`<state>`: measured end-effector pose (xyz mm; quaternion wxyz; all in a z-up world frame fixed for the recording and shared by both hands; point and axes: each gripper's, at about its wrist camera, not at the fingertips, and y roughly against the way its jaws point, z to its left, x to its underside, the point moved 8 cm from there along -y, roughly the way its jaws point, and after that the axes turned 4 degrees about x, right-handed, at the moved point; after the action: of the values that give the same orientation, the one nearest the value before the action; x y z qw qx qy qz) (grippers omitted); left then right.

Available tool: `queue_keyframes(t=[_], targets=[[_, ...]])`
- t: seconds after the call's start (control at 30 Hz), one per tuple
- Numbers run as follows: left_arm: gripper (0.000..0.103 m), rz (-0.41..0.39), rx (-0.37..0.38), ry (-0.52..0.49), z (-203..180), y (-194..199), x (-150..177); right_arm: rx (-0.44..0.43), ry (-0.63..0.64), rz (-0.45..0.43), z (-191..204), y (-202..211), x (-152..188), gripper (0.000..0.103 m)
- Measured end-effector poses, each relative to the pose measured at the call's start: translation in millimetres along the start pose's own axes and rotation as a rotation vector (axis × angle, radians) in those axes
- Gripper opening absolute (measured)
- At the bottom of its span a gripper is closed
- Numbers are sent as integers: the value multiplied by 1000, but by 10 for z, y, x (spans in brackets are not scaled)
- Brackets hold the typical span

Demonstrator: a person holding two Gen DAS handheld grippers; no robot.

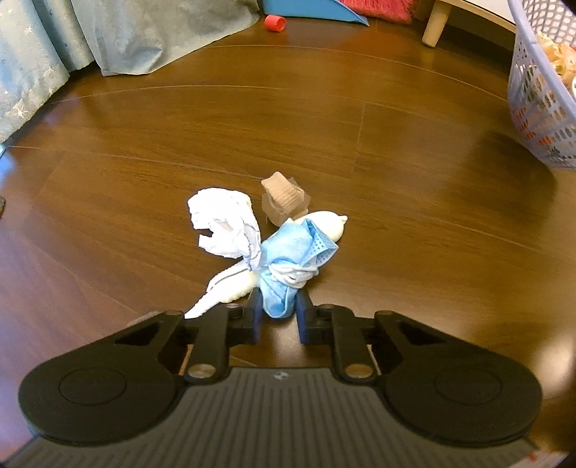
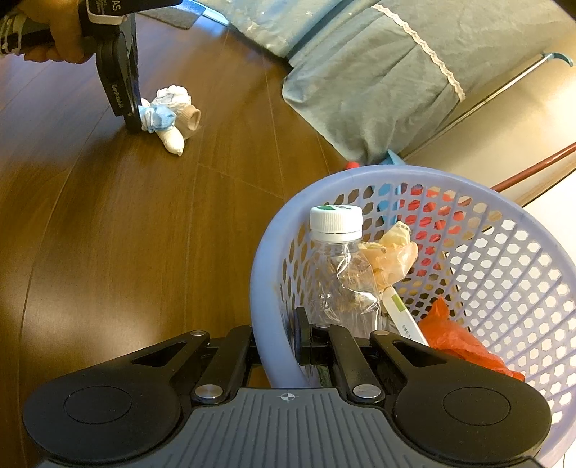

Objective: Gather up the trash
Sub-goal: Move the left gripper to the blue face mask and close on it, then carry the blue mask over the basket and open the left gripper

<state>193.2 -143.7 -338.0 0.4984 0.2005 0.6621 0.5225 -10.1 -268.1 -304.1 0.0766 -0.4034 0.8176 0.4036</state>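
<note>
A crumpled blue face mask (image 1: 288,259) lies on the wooden floor in a small heap with a white tissue (image 1: 223,223), a tan ribbed roll (image 1: 284,198) and a white rounded piece (image 1: 331,223). My left gripper (image 1: 279,309) is shut on the mask's near end, low at the floor. The right wrist view shows that heap (image 2: 169,118) at the upper left, with the left gripper (image 2: 138,118) held by a hand (image 2: 57,43). My right gripper (image 2: 277,342) is shut on the near rim of a lavender mesh basket (image 2: 504,259).
The basket holds a clear bottle (image 2: 338,273) with a white cap, an orange bag (image 2: 457,338) and a translucent wrapper (image 2: 392,259). A red cap (image 1: 274,22), a blue dustpan (image 1: 313,10) and a teal curtain (image 1: 90,43) are at the far side. The basket (image 1: 540,108) stands right of the heap.
</note>
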Motion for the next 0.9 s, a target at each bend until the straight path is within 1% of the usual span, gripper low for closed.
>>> queue_keyframes(t=[0.1,0.13,0.17,0.37,0.47,0.63,0.9], targets=[[14,-1,5,21,0,90,2,0,-4,0,-2,-5,-5,1],[10,-2,6,31,-3,126,-5,0,-7,1,-6,-6,-8,1],[8,-4,6,42,-2,165,-12,0,-9,1,-7,-8,-12,1],[8,-37,39,149,-27,441,-97,-2,-9,2,-5,-15,-23,2],[8,-56,64,183,-79,558,-163,-1,-10,2,-6,-15,-23,2],[8,-81,107,194,-238,699,-292,-2,-9,1,-6,-15,-21,2],[8,-115,159,164,-465,882,-462,-2,-11,1,-3,-19,-15,2]])
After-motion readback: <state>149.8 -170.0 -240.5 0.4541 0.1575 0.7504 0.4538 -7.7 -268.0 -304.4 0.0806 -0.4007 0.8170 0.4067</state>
